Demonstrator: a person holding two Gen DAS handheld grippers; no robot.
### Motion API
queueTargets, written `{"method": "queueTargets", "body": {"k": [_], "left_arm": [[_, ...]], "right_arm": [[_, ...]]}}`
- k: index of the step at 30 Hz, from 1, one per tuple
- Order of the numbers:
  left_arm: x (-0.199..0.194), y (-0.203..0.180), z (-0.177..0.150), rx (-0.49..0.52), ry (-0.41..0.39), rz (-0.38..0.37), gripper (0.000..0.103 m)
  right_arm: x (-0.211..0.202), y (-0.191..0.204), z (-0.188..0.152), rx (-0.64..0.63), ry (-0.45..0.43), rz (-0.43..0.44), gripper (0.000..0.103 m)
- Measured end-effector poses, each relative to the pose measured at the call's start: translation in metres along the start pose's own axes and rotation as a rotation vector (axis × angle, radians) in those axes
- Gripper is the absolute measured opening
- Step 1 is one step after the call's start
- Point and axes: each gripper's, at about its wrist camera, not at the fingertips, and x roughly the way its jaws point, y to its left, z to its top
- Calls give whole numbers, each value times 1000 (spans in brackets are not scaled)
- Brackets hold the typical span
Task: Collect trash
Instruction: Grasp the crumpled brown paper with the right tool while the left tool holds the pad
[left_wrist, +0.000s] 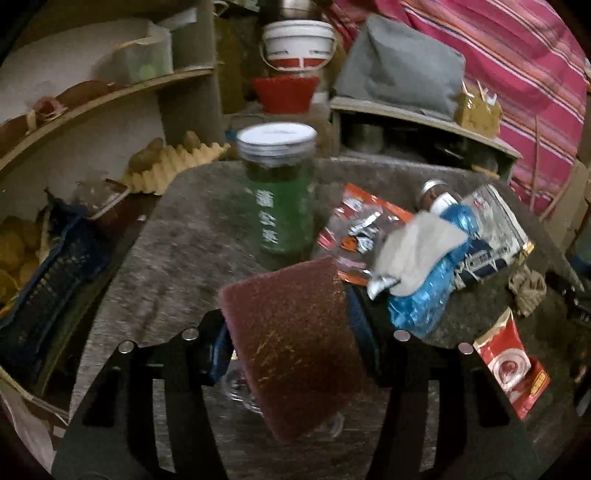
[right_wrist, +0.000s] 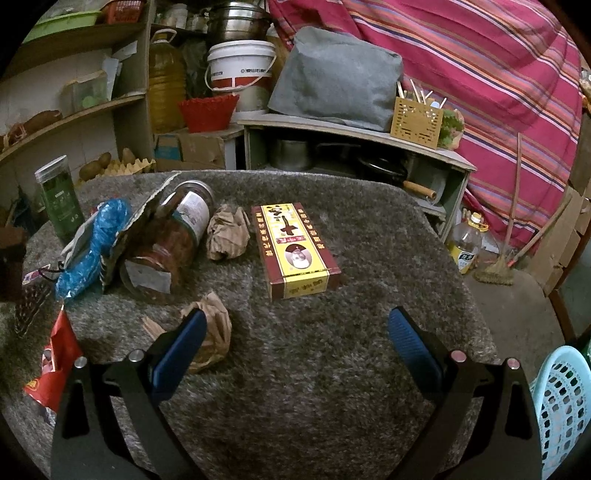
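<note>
- Left wrist view: the left claw (left_wrist: 291, 339) pinches a reddish-brown scouring pad (left_wrist: 295, 347) between its blue fingers (left_wrist: 360, 325), and the pad stands tilted above the grey shaggy worktop (left_wrist: 177, 251).
- Under the pad, something clear and glassy shows against the worktop; too blurred to name.
- Straight ahead stands a green jar (left_wrist: 282, 192) with a white lid, upright, a bit smeared by blur.
- To its right, a heap of trash: an orange wrapper (left_wrist: 354, 229), a pale cloth (left_wrist: 417, 251) lying over a crumpled blue bag (left_wrist: 428, 295), and a silvery packet (left_wrist: 495, 236) behind them, all touching.
- A glass jar (left_wrist: 436, 192) pokes out at the back of that heap.
- Near the right edge lies a red packet (left_wrist: 513, 362), with a brown paper wad (left_wrist: 528, 288) just beyond it.
- Right wrist view: the right claw (right_wrist: 295, 332) hangs spread wide over the worktop (right_wrist: 332, 369), nothing between its blue fingers (right_wrist: 413, 343).
- A crumpled paper ball (right_wrist: 218, 332) sits just beside the claw's left finger, partly hidden behind it.
- A yellow-and-maroon box (right_wrist: 293, 251) lies flat near the middle, well ahead of the claw.
- Left of the box: a second paper wad (right_wrist: 227, 232), then the glass jar (right_wrist: 173, 236) lying on its side, then the blue bag (right_wrist: 92, 247).
- The green jar (right_wrist: 59, 199) stands upright at the far left.
- A red packet (right_wrist: 51, 362) lies at the worktop's left edge.
- A pale blue basket (right_wrist: 561, 406) shows at the lower right, off the worktop.
</note>
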Motion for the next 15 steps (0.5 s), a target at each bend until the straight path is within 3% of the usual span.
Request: {"method": "queueTargets", "body": {"k": [8, 15], "left_arm": [[7, 6, -1, -5, 15, 22, 55], [7, 12, -2, -19, -3, 14, 55]], "right_arm": [[-5, 12, -1, -3, -2, 58, 97], [1, 33, -3, -58, 31, 51, 97]]}}
